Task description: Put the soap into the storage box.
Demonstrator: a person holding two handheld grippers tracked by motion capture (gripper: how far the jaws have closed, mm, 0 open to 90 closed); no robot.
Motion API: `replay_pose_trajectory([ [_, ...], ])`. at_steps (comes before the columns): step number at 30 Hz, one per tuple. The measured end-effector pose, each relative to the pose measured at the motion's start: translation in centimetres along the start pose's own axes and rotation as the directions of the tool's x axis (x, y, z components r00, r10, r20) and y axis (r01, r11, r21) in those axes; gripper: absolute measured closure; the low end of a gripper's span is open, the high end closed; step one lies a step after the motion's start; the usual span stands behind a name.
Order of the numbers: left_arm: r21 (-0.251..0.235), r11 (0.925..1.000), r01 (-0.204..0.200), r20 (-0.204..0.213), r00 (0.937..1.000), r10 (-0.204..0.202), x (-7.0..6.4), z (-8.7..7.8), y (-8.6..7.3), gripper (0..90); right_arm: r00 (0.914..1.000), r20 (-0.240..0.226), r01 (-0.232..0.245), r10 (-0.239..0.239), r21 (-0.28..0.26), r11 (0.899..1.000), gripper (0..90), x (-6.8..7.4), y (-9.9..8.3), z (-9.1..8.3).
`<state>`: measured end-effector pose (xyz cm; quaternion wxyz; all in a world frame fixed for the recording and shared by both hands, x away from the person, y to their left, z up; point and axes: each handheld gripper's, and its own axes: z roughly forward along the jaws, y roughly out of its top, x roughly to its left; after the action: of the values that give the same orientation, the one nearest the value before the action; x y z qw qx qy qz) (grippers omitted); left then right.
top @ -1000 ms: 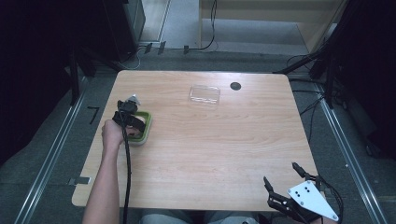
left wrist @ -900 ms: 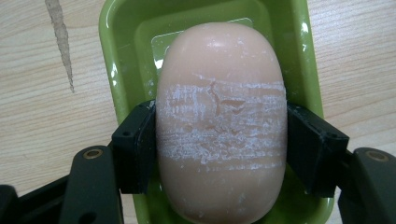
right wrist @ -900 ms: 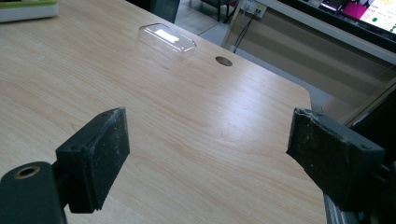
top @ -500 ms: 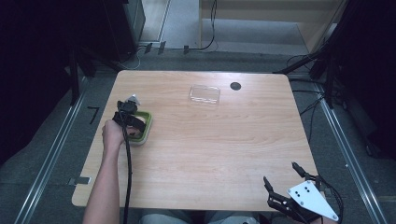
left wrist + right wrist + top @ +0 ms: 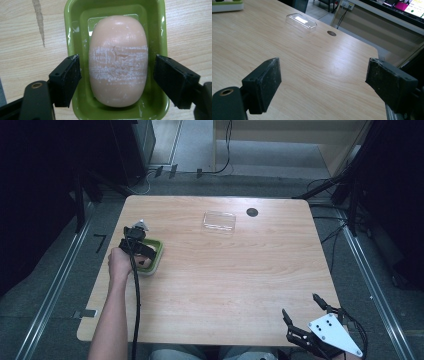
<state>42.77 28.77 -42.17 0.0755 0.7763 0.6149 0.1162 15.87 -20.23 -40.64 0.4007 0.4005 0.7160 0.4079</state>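
1. Nothing on the table has shifted since the earlier high view: both of my grippers, the dish and the lid lie as they did.
2. Far left: my left gripper hangs over the green rectangular plastic soap dish, which sits near the left edge of the pale wooden table. In the left gripper view its jaws stand wide apart, one on each side of the pink oval bar of soap, a gap showing between each pad and the bar; nothing is held.
3. The bar lies flat inside the dish, its top scuffed white across the middle.
4. Centre, far side: a clear rectangular plastic lid lies on the table well apart from the dish, with a small dark round hole in the tabletop just beside it.
5. Far right: my right gripper rests at the near right corner of the table, jaws spread wide and empty, pointing toward the lid in the right gripper view.
6. Progress, as I judge it: the approach to the soap is done; closing on the bar and lifting it remain.
7. Count: one dish, one bar of soap, one lid, two grippers.
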Motion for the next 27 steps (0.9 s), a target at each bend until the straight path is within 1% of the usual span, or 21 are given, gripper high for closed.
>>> replay_pose_trajectory([
  [5, 0.004, 1.0000, -0.008, -0.016, 0.9998, 0.008, -0.1, -0.6, -0.1, 18.1, 1.0000, 0.000, 0.000, 0.000, 0.001, 1.000, 13.3, 0.0, 0.0, 0.0],
  [6, 0.003, 1.0000, -0.008, -0.013, 0.9999, 0.008, -0.2, -0.9, -0.2, 16.3, 1.0000, 0.000, 0.000, 0.000, 0.001, 1.000, 13.3, 0.0, 0.0, 0.0],
  [7, 0.003, 1.0000, -0.008, -0.013, 0.9999, 0.008, -0.2, -0.9, -0.2, 15.4, 1.0000, 0.000, 0.000, 0.000, 0.001, 1.000, 13.3, 0.0, 0.0, 0.0],
  [8, 0.012, 0.9999, -0.012, -0.012, 0.9999, 0.012, -0.3, -1.2, -0.3, 15.4, 1.0000, -0.002, 0.000, 0.000, 0.001, 1.000, 13.3, 0.0, 0.0, 0.0],
  [10, 0.006, 0.9999, -0.011, -0.007, 0.9999, 0.011, -0.5, -1.5, -0.6, 13.9, 1.0000, -0.002, 0.000, 0.000, -0.001, 1.000, 13.3, 0.0, 0.0, 0.0],
  [14, 0.019, 0.9991, -0.038, -0.012, 0.9992, 0.039, -1.2, -2.4, -1.2, 11.8, 1.0000, 0.000, 0.001, -0.001, -0.003, 1.000, 13.3, 0.2, 0.1, -0.1],
  [15, 0.019, 0.9991, -0.038, -0.012, 0.9992, 0.039, -1.2, -2.4, -1.2, 11.3, 1.0000, 0.000, 0.001, -0.001, -0.003, 1.000, 13.3, 0.2, 0.1, -0.1],
  [19, -0.003, 0.9984, -0.057, -0.012, 0.9983, 0.057, -1.6, -3.3, -1.7, 11.1, 1.0000, -0.004, 0.007, -0.007, -0.005, 1.000, 13.3, 0.2, 0.1, -0.1],
  [22, -0.013, 0.9974, -0.071, -0.022, 0.9972, 0.071, -2.0, -4.0, -2.3, 10.3, 1.0000, -0.005, 0.006, -0.006, -0.003, 1.000, 13.3, 0.2, 0.1, 0.0],
  [24, -0.013, 0.9970, -0.076, -0.022, 0.9969, 0.076, -2.1, -4.2, -2.5, 10.2, 1.0000, -0.005, 0.006, -0.006, -0.003, 1.000, 13.3, 0.2, 0.1, 0.0],
  [25, -0.001, 0.9962, -0.087, -0.028, 0.9958, 0.087, -2.3, -4.5, -2.9, 10.1, 1.0000, -0.004, 0.006, -0.006, -0.006, 1.000, 13.3, 0.2, 0.1, 0.0],
  [26, -0.001, 0.9962, -0.087, -0.028, 0.9958, 0.087, -2.3, -4.5, -2.9, 9.8, 1.0000, -0.004, 0.006, -0.006, -0.008, 1.000, 13.3, 0.2, 0.1, 0.0],
  [27, 0.005, 0.9957, -0.093, -0.028, 0.9953, 0.093, -2.5, -4.6, -3.2, 9.5, 1.0000, -0.004, 0.007, -0.007, -0.008, 1.000, 13.3, 0.2, 0.1, -0.1],
])
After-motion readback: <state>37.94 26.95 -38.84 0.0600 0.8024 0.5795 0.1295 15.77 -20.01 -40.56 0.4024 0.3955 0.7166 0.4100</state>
